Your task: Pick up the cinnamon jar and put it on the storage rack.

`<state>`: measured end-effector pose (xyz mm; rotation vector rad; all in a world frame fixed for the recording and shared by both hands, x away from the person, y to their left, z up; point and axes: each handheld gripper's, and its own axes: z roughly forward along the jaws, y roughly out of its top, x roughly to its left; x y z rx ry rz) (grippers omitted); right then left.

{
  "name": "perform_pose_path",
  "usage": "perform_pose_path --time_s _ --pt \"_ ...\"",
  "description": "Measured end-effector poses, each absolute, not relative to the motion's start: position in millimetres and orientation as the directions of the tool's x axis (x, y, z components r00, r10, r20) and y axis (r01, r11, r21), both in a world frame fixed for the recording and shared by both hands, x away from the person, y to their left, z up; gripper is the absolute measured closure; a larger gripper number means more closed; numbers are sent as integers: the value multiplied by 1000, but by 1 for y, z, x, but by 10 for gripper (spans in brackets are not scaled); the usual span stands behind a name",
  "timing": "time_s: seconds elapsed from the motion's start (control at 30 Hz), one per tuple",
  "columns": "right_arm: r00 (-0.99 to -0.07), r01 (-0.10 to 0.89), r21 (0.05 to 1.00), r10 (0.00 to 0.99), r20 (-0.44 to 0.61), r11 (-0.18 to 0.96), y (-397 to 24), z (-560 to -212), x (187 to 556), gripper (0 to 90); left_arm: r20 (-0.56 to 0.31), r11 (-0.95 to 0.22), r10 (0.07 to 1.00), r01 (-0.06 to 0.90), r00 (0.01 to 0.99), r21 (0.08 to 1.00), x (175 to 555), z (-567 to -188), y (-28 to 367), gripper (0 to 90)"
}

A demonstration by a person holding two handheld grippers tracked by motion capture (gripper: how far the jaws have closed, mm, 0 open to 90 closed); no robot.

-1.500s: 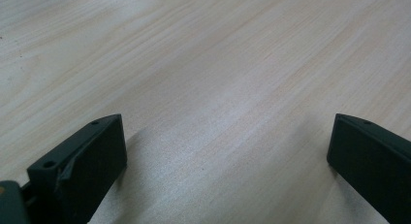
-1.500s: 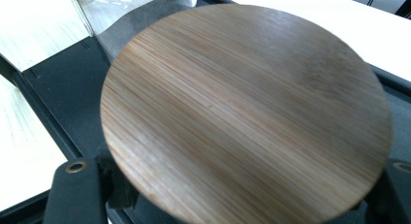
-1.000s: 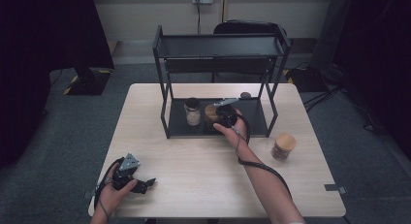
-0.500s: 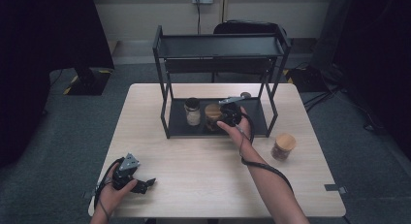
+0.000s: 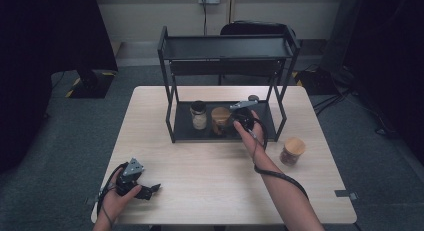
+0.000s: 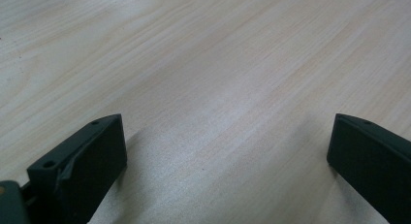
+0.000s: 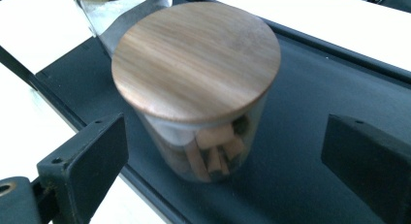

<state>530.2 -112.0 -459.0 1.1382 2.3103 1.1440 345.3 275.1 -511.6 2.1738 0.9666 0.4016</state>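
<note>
Two jars stand on the lower tray of the black rack [image 5: 172,122]. My right gripper [image 7: 223,151] has just been opening and is now released, its jaws wide of the wood-lidded jar [image 7: 196,83] between them, not touching. My left gripper [image 6: 220,151] rests released on the worktop [image 6: 203,64].

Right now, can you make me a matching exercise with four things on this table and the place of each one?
Things:
1. wooden-lid jar of brown pieces
2. dark-lid jar
3. second wooden-lid jar
4. left gripper

Places:
A. on the bare table, right of the rack
B. near the table's front left corner
C. on the rack's bottom shelf, between the open right gripper's jaws
D. on the bottom shelf, at the left

Pairs: 1-C, 2-D, 3-A, 4-B
</note>
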Motion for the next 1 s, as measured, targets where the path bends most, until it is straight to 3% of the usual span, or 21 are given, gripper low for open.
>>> perform_pose_path --time_s 1.0 --pt "-659 530 770 744 111 355 -136 -460 479 29 -5 -467 739 518 673 716 345 -512 275 1"
